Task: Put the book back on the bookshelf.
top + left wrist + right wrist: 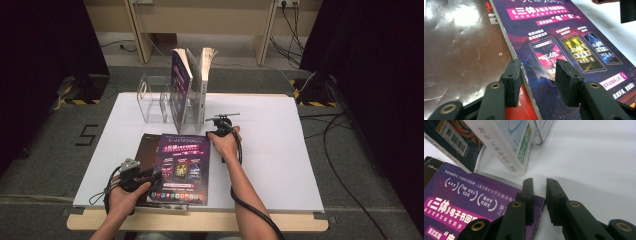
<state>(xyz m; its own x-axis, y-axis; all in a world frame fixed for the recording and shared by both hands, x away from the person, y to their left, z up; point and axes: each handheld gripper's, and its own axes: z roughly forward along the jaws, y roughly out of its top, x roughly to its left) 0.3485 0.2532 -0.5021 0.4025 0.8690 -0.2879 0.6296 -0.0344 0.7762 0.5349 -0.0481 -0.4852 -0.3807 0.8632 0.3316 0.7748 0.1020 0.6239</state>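
**Both tongs at the purple magazine, lift not yet begun**

I had the purple magazine lying flat on the white board, on top of a dark brown magazine that showed past its left edge. Beyond it stood the clear rack with a few books upright in it.

My left tongs sat at the magazine's left edge near the bottom. In the left gripper view the jaws stood apart, astride that edge, one pad over the brown cover and the other over the purple; nothing was pinched. My right tongs were at the magazine's far right corner. In the right gripper view the jaws were nearly together, with the corner at the gap; I could not tell whether the pads pressed on the paper or only flanked it.

I judged this to be the pick-up step: securing the top magazine so it could go to the rack. The next move called for a firm pinch on the corner, with the cover alone between the pads, then a slow lift so the brown magazine stayed behind. A thin glossy cover could slip or bend, so I wanted the left tongs closed on the edge too before raising anything.
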